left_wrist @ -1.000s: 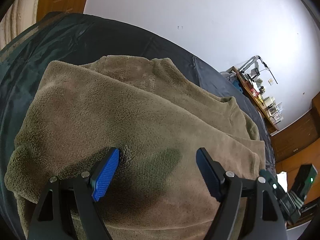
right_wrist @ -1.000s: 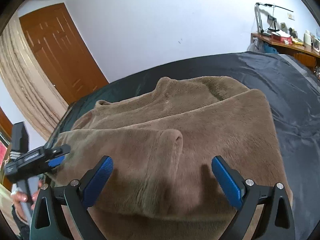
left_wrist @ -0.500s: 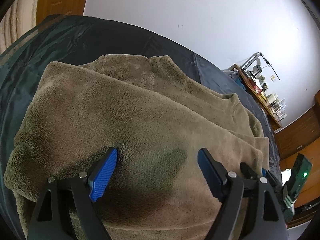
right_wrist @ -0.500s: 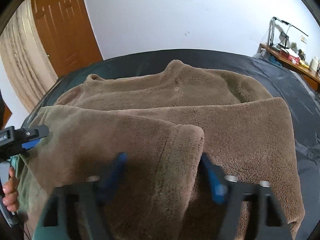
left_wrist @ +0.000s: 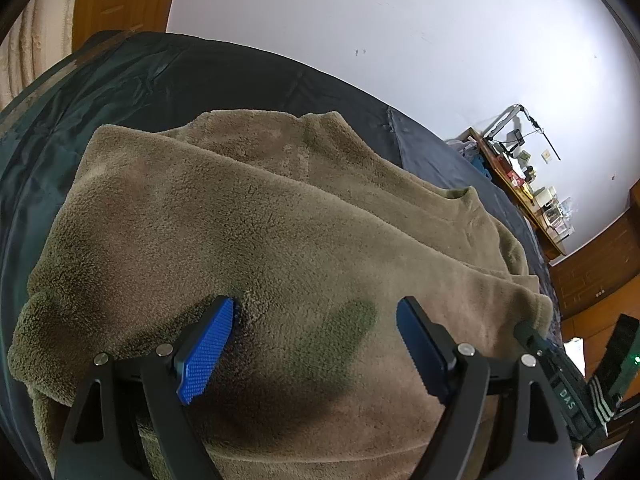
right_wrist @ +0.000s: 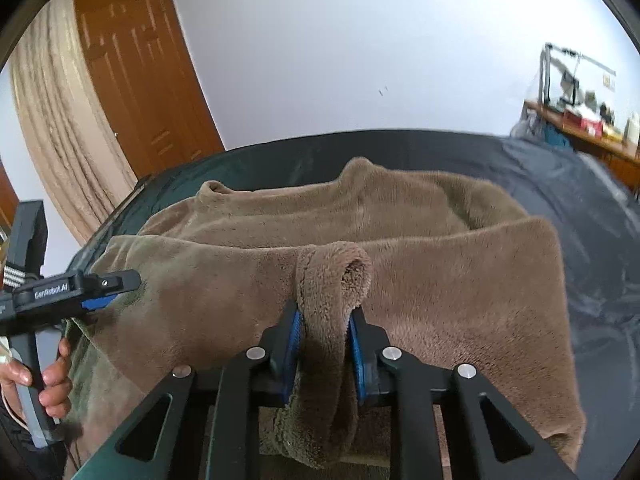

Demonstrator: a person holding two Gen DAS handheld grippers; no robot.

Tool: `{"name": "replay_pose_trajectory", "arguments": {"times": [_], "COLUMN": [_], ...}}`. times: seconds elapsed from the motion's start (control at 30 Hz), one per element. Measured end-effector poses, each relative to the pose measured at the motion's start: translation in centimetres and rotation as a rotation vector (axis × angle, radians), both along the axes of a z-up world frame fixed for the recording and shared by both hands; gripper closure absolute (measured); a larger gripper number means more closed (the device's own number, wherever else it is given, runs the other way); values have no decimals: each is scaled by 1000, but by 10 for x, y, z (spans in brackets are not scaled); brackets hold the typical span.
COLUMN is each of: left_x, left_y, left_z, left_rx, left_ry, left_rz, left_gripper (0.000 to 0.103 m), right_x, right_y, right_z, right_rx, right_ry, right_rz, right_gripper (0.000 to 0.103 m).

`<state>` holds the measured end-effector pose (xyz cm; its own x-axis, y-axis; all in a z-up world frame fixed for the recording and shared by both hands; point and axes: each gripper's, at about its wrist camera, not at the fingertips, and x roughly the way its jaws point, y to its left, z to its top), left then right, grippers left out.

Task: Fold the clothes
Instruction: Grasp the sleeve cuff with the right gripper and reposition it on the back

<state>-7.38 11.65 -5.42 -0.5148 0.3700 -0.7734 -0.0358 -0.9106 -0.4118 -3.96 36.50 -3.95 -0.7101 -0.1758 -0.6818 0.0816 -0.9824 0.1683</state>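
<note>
A brown fleece sweater lies partly folded on a dark bed cover. My left gripper is open, its blue pads just above the fleece with nothing between them. My right gripper is shut on a raised fold of the sweater, near a sleeve cuff that stands up between the pads. In the right wrist view the left gripper shows at the left edge, held by a hand.
A wooden door and a beige curtain stand behind the bed at left. A cluttered wooden desk sits at right by the white wall.
My right gripper moved in and closed on a fold of the sweater near the cuff, lifting it slightly. The left gripper stayed open and nearly still above the fleece.
</note>
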Motion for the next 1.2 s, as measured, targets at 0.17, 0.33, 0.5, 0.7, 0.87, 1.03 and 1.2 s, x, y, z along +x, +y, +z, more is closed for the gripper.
{"name": "replay_pose_trajectory", "arguments": {"times": [0.17, 0.33, 0.5, 0.7, 0.87, 1.03, 1.2], "left_x": [3, 6, 32, 60, 55, 50, 60], "left_y": [3, -1, -39, -92, -82, -72, -76], "left_z": [3, 9, 25, 30, 0, -8, 1], "left_rx": [-27, -23, -51, -248, -366, -452, -432], "left_ry": [19, 38, 105, 201, 153, 156, 179], "left_rz": [0, -9, 4, 89, -19, -9, -26], "left_gripper": [17, 17, 17, 17, 17, 17, 17], "right_x": [0, -1, -11, -13, -8, 1, 19], "right_y": [-6, -11, -6, 1, -3, 1, 12], "right_z": [1, -1, -16, -33, -27, -6, 27], "right_rx": [-12, -44, -67, -137, -122, -93, -25], "right_ry": [-1, -13, -76, -95, -70, 3, 108], "right_rz": [22, 44, 12, 36, 43, 4, -66], "right_gripper": [82, 81, 71, 49, 65, 85, 88]}}
